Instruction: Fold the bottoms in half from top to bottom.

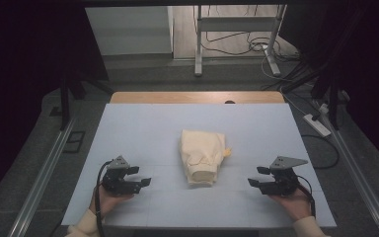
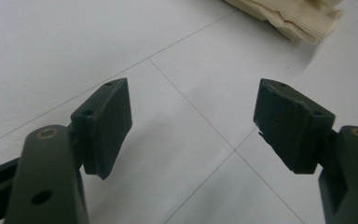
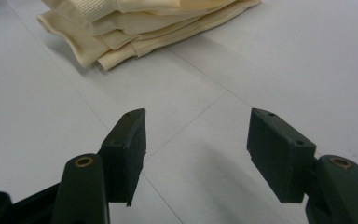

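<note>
Where the high view looks down on the white table (image 1: 143,123), a folded cream garment (image 1: 202,156) lies near the middle, a little toward the near edge, its long axis running from the far edge toward the near one. The left gripper (image 1: 139,176) rests in a hand by the near left corner and the right gripper (image 1: 257,176) by the near right corner, both pointing inward at the garment. Each stands well apart from the cloth, with nothing between its jaws. The garment lies between them, and neither looks clearly nearer, so I judge a reach from either side, or both at once, equally open.

In the left gripper view, the left gripper (image 2: 193,121) has its jaws spread wide over bare table, and the garment (image 2: 291,16) sits ahead and off toward the upper right, its ribbed hem end facing this way.

In the right gripper view, the right gripper (image 3: 196,149) is likewise agape and empty, and the garment (image 3: 140,28) lies ahead toward the upper left, stacked folds and ribbed edges turned toward the jaws.
</note>
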`<state>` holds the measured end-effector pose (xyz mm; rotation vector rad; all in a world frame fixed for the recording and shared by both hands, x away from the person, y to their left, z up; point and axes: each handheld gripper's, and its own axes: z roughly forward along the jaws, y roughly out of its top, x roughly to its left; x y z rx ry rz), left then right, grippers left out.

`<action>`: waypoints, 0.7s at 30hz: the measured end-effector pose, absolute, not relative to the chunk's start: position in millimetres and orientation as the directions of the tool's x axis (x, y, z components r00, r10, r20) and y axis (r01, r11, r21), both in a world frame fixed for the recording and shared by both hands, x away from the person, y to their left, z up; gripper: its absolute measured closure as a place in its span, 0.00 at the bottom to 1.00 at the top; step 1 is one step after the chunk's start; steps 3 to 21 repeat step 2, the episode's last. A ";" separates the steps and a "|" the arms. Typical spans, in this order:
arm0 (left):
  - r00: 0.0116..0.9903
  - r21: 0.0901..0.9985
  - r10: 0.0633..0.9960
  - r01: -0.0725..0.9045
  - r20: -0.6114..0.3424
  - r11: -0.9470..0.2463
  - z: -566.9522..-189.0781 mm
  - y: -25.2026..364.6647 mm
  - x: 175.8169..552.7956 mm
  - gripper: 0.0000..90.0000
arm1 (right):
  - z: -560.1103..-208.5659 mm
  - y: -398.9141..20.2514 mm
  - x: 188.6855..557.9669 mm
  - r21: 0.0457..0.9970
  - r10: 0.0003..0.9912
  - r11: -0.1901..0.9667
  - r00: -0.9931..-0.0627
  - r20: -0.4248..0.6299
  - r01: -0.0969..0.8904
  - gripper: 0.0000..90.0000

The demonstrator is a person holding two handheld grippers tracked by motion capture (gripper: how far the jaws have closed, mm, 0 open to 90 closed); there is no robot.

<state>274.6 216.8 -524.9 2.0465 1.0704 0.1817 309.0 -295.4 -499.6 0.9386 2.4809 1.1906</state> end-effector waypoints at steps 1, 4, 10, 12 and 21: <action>0.631 0.710 0.743 0.627 -0.223 -0.320 -524.8 216.9 274.6 0.30 | -499.4 -295.6 309.0 0.765 0.639 0.464 -0.767 0.061 0.447 0.42; 0.631 0.710 0.743 0.627 -0.224 -0.319 -524.8 216.9 274.6 0.30 | -499.3 -295.6 309.1 0.765 0.639 0.463 -0.767 0.061 0.448 0.42; 0.631 0.710 0.743 0.627 -0.224 -0.319 -524.8 216.9 274.6 0.30 | -499.3 -295.6 309.1 0.765 0.639 0.463 -0.767 0.061 0.448 0.42; 0.631 0.710 0.743 0.627 -0.224 -0.319 -524.8 216.9 274.6 0.30 | -499.3 -295.6 309.1 0.765 0.639 0.463 -0.767 0.061 0.448 0.42; 0.631 0.710 0.743 0.627 -0.224 -0.319 -524.8 216.9 274.6 0.30 | -499.3 -295.6 309.1 0.765 0.639 0.463 -0.767 0.061 0.448 0.42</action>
